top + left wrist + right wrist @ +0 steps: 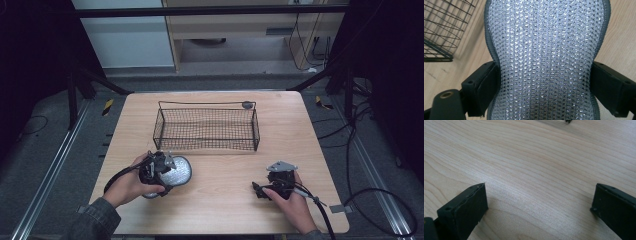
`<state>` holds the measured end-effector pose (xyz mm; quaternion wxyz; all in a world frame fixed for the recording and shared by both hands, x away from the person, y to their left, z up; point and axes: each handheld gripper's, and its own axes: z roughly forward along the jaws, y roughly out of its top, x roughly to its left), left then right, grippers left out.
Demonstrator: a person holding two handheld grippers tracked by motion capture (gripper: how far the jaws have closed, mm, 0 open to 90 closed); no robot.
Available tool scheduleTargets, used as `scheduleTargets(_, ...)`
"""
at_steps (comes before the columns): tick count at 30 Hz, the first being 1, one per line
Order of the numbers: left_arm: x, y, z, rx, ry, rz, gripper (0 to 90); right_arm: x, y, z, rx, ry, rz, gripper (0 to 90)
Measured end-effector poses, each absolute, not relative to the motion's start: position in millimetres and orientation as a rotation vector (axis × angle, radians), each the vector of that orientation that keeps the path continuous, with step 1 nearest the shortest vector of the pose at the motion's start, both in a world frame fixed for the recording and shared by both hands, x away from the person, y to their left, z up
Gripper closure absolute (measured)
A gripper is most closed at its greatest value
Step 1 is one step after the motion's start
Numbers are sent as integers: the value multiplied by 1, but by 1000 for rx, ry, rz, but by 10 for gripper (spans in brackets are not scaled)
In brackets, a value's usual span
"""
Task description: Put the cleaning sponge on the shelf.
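A round silver mesh scouring pad [180, 170] with a grey stitched rim sits at the table's front left, squeezed in at its waist by my left gripper [162, 169]. In the left gripper view the pad [546, 45] rises between the two black pads, and my left gripper [544, 72] is shut on it, both sides pressed into the rim. My right gripper [259, 189] rests low at the front right, held by a hand. Its jaws stand wide apart in the right gripper view, where the right gripper [539, 197] has only bare wood between its fingers.
A black wire basket [207, 103] stands at the middle back of the wooden table [225, 205]; a corner of the basket [441, 30] lies up left of the pad. Cables trail from both grippers. Dark floor and frame rails surround the table.
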<state>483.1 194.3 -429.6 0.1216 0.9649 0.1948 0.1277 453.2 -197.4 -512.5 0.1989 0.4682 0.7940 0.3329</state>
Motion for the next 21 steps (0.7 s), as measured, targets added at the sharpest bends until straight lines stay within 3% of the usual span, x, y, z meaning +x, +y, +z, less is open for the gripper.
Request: scheduleTargets(21, 499, 173, -386, 2835, 436, 524, 119, 453, -198, -513, 1308, 2221, 932, 4)
